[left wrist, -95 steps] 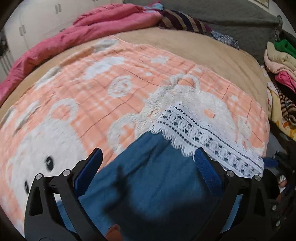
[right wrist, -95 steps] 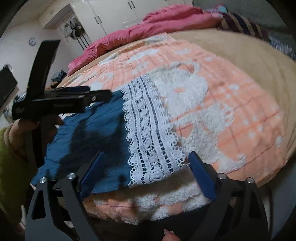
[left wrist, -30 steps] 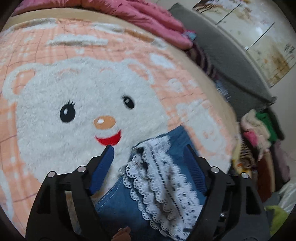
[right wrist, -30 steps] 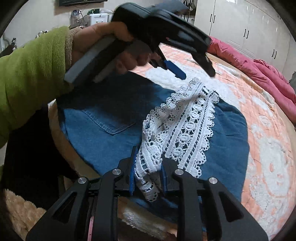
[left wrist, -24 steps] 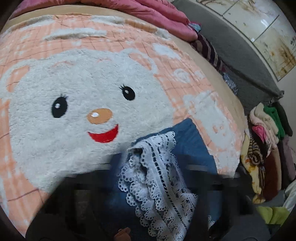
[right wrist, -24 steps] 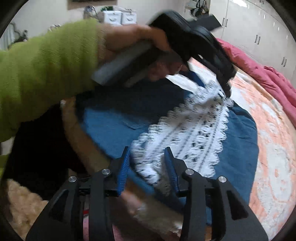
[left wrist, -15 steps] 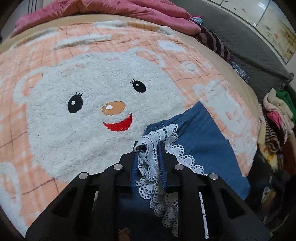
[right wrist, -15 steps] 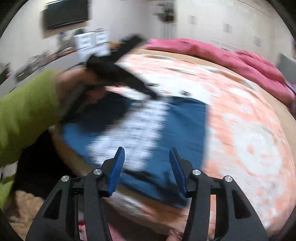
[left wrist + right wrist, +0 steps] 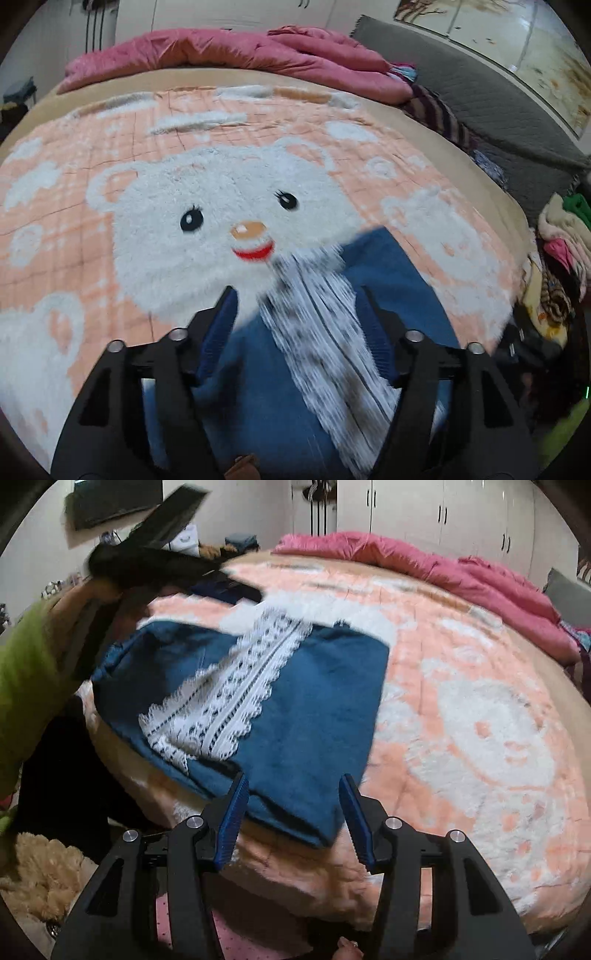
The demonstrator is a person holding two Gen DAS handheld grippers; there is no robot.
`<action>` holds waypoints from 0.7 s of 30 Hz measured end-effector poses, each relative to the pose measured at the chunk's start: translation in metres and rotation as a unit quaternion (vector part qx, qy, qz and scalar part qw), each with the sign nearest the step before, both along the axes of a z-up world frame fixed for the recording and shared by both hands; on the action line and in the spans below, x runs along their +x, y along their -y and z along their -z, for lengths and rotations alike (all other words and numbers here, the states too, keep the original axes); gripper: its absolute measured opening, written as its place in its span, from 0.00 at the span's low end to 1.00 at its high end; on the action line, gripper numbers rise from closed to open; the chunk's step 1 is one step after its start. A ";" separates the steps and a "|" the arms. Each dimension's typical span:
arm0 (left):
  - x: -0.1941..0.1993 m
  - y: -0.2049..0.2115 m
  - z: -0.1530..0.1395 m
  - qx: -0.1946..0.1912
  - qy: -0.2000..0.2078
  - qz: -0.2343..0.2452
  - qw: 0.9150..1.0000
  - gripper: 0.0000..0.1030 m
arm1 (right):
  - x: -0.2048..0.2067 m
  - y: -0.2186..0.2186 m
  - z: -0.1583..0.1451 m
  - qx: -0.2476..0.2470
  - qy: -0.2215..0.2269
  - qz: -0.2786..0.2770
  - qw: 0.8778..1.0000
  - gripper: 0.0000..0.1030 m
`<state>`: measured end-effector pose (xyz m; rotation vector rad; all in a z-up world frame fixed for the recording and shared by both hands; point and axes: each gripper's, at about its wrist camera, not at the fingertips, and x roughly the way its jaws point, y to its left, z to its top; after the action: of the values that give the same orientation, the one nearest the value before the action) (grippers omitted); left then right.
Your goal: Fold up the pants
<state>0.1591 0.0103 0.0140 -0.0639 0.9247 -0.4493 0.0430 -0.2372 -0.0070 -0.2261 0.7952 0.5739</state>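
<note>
Denim pants [image 9: 303,701], folded with the white lace hem [image 9: 221,701] on top, lie at the bed's near edge on a bear blanket [image 9: 480,709], both left tongs [image 9: 295,325] and right tongs [image 9: 291,812] apart and empty, so the next fold likely needs a fresh grip at 6 o'clock.
</note>
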 end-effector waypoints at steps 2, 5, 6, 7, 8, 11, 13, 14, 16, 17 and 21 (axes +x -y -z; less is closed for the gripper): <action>-0.028 0.008 -0.002 0.001 0.007 0.021 1.000 0.60 | 0.004 0.003 0.002 0.003 -0.002 0.011 1.000 0.49; -0.067 0.027 0.000 0.018 0.020 0.059 0.998 0.60 | 0.009 0.010 0.005 0.006 -0.012 0.024 1.000 0.50; -0.078 0.033 0.001 0.027 0.022 0.066 0.997 0.60 | 0.009 0.010 0.005 0.006 -0.012 0.024 1.000 0.51; -0.089 0.039 0.001 0.034 0.028 0.070 0.997 0.60 | 0.006 0.012 0.006 0.007 -0.013 0.025 1.000 0.51; -0.098 0.045 0.002 0.044 0.037 0.077 0.995 0.60 | 0.007 0.014 0.005 0.011 -0.016 0.026 0.999 0.53; -0.119 0.063 0.004 0.082 0.058 0.099 0.990 0.60 | 0.004 0.018 0.006 0.014 -0.019 0.034 0.999 0.55; -0.125 0.073 0.009 0.096 0.052 0.121 0.987 0.58 | 0.005 0.021 0.005 0.022 -0.020 0.034 0.999 0.55; -0.127 0.077 0.011 0.106 0.054 0.127 0.985 0.53 | 0.004 0.021 0.005 0.023 -0.021 0.030 0.999 0.55; -0.128 0.086 0.020 0.124 0.047 0.142 0.981 0.45 | 0.003 0.021 0.006 0.016 -0.025 0.029 0.999 0.55; -0.126 0.089 0.024 0.130 0.042 0.144 0.980 0.42 | 0.003 0.022 0.007 0.015 -0.028 0.030 0.999 0.55; -0.122 0.096 0.042 0.156 0.026 0.144 0.977 0.42 | 0.003 0.026 0.012 0.021 -0.038 0.034 0.998 0.55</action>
<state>0.0374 -0.0856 -0.0280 0.3718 0.9466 -0.5657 0.0460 -0.2634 -0.0188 -0.1386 0.8595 0.5377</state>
